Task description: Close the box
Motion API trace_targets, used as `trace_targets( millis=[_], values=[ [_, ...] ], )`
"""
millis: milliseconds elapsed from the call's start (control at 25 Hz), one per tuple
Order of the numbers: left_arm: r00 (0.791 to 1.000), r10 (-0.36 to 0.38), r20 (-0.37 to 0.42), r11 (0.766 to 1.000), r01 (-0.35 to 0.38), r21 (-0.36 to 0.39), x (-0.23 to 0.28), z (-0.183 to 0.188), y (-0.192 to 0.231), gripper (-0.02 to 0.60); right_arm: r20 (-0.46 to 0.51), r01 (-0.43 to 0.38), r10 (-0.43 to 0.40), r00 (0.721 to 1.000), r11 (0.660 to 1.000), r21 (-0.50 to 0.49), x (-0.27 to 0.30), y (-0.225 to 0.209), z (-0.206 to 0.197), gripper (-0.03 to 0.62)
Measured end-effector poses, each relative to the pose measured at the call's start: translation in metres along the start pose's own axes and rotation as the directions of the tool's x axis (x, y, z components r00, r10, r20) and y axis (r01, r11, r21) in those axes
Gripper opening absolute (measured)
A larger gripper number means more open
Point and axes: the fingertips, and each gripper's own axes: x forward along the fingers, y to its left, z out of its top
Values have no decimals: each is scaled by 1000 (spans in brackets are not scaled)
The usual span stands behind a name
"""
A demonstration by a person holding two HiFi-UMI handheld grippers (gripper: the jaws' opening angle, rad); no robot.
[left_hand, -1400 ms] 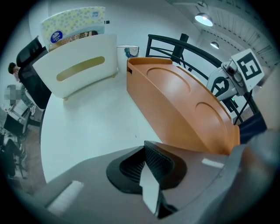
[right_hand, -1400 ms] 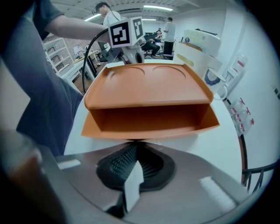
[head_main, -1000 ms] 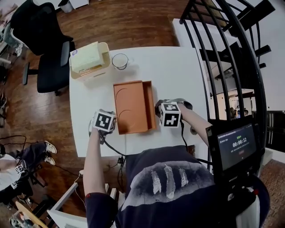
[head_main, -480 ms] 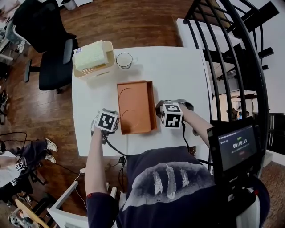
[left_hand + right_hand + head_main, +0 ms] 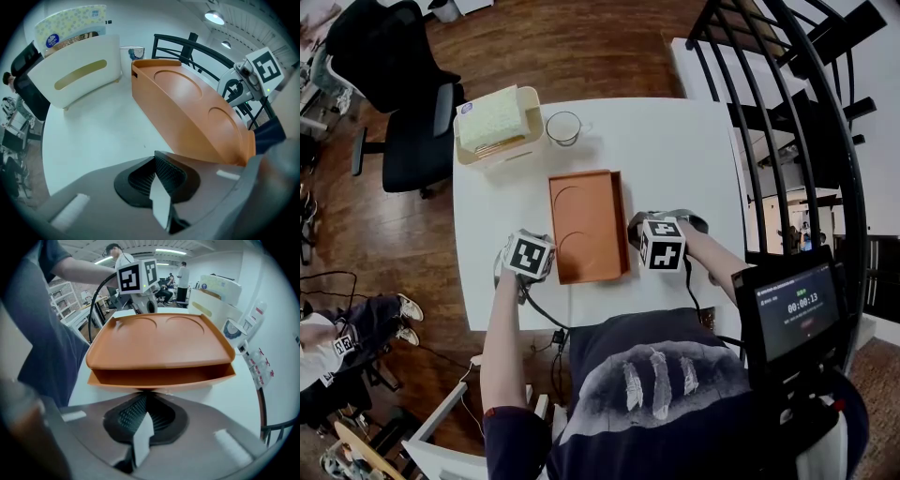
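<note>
Okay so, the left gripper [image 5: 158, 168] is clamped shut on nothing and parked just beside the box [image 5: 586, 225]. The right gripper [image 5: 143, 404] is clenched empty too, with its tip up against the opposite side; actual contact can't be made out. The box is set mid-table [image 5: 675, 150] with the lid lowered, though a slit is seen on the right side. A tissue pack [image 5: 492, 117] is held in the bin [image 5: 79, 77], with a glass [image 5: 563, 127] beside it. Bare tabletop is left far right, bounded by a railing [image 5: 787, 112].
</note>
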Motion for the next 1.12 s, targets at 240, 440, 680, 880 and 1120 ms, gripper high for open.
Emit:
trace_targets(
  millis=[240,440,680,880,1120],
  values=[
    [998,63,-27,998,-62,12,-5,-5,12,15,7,-2,2,1000,1000,-3,0,1,4,5],
    [998,50,-44,998,-49,24,0,-5,6,14,11,-3,4,1000,1000,-7,0,1,5,5],
    [1000,13,-8,1000,-13,0,0,-1,1,15,20,1,-1,1000,1000,-17,3,1,10,5],
    [999,15,-36,1000,-15,9,5,-8,2,14,24,-1,1,1000,1000,-24,4,1,14,5],
    [999,28,-45,999,-27,21,3,-7,2,15,26,-9,9,1000,999,-34,4,2,17,5]
  ],
)
